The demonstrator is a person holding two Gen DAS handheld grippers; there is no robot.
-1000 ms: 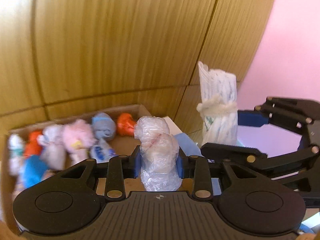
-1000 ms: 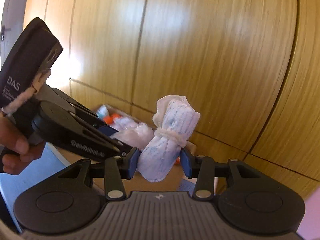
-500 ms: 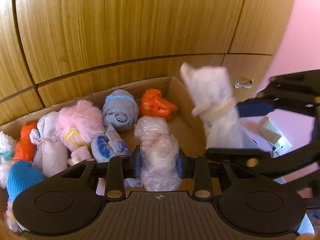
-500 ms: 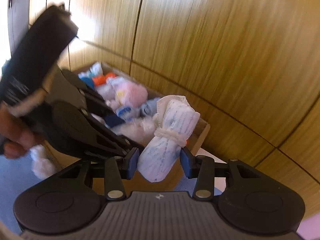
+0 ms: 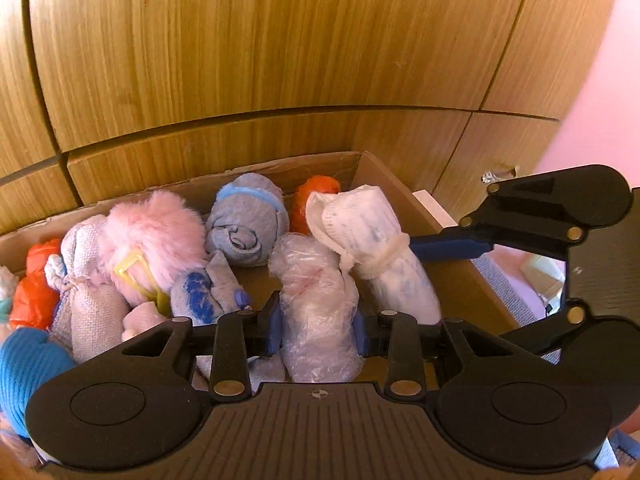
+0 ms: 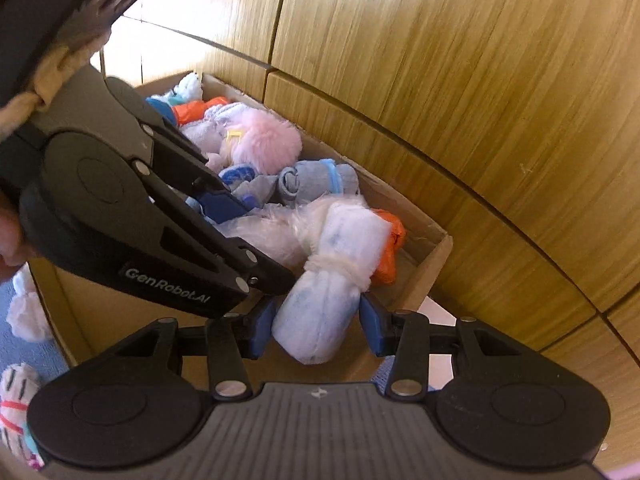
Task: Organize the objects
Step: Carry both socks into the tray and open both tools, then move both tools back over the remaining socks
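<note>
My left gripper (image 5: 318, 326) is shut on a clear plastic-wrapped bundle (image 5: 316, 304) and holds it over the right end of a cardboard box (image 5: 404, 196). My right gripper (image 6: 318, 322) is shut on a white cloth roll tied with a band (image 6: 332, 280); the roll also shows in the left wrist view (image 5: 372, 248), just right of the plastic bundle. Both bundles hang over the box (image 6: 432, 256), side by side. The left gripper's body (image 6: 132, 216) hides part of the box in the right wrist view.
The box holds several rolled bundles: a pink fluffy one (image 5: 152, 236), a grey one with a blue band (image 5: 248, 224), orange ones (image 5: 316, 192), a blue one (image 5: 28, 360). Wooden cabinet panels (image 5: 280, 60) stand right behind it. Loose white bundles (image 6: 24, 308) lie on the blue floor.
Both grippers have moved down and forward over the box with their bundles. The white roll has tilted and come close beside the plastic bundle.
</note>
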